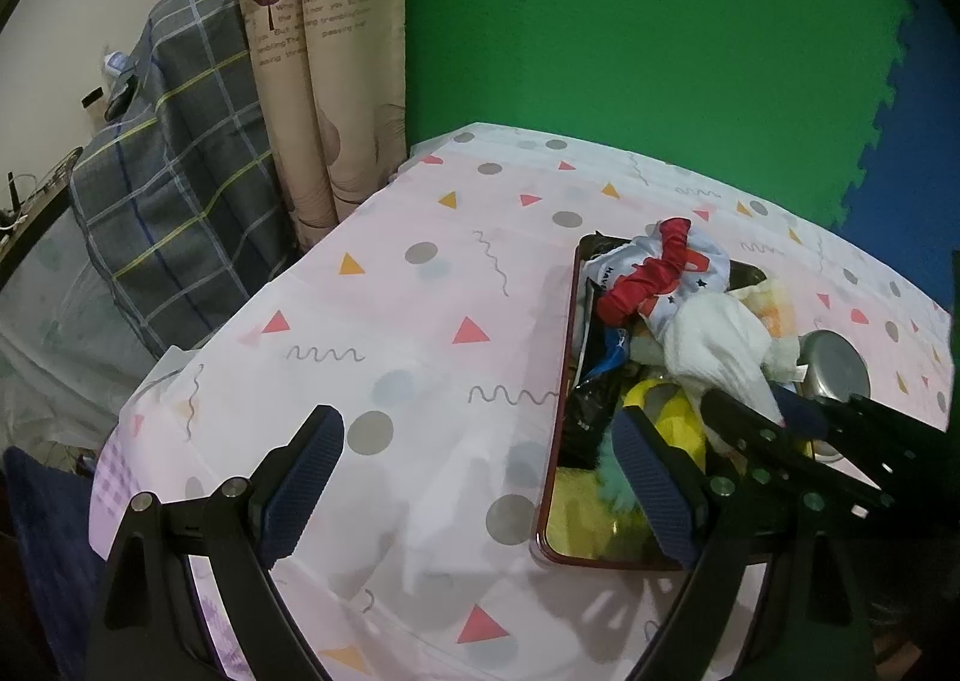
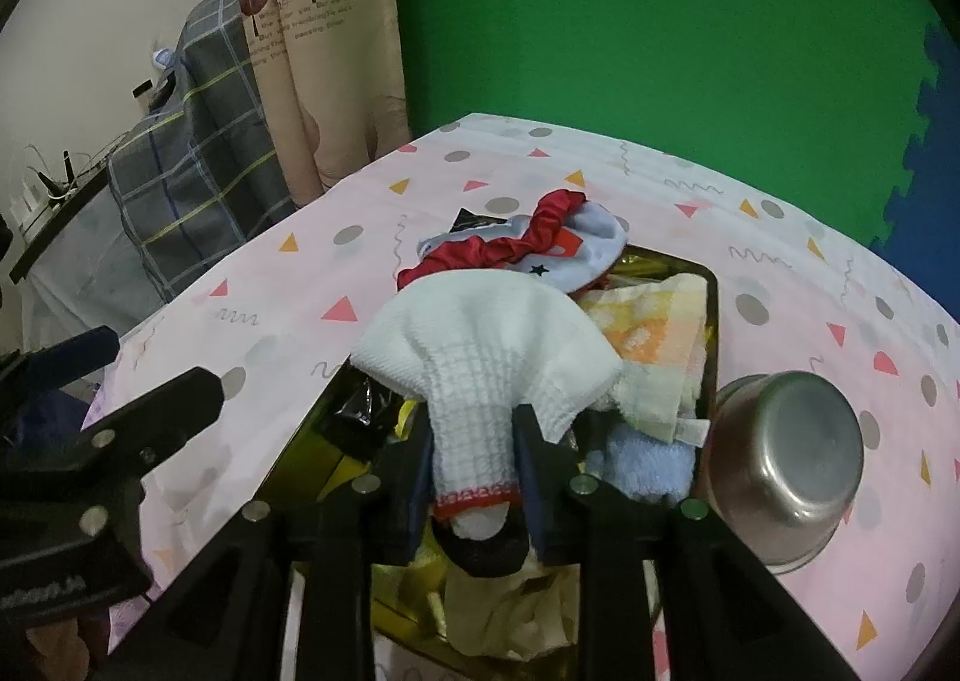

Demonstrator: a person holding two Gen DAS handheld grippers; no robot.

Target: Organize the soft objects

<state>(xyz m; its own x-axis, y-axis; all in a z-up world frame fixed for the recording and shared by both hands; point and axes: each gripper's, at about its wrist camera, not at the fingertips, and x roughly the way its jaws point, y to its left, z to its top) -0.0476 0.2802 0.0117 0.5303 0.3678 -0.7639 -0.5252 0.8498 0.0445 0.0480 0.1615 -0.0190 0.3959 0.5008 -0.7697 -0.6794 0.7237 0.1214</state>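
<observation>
Now, my right gripper [image 2: 474, 459]: clamped on the white sock [image 2: 480, 369], above the tray [image 2: 711, 321].
My left gripper [image 1: 480, 477]: jaws apart, empty, beside the tray.
Steel bowl [image 2: 786, 459]: touching the tray's right side.

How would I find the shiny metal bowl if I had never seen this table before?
Start at the table with the pink patterned cloth and find the tray heaped with soft things. The metal bowl sits on the cloth right beside that tray, on the side away from the curtain, tipped on its side. It is the only hard, shiny silver thing there; everything near it is cloth.
</observation>
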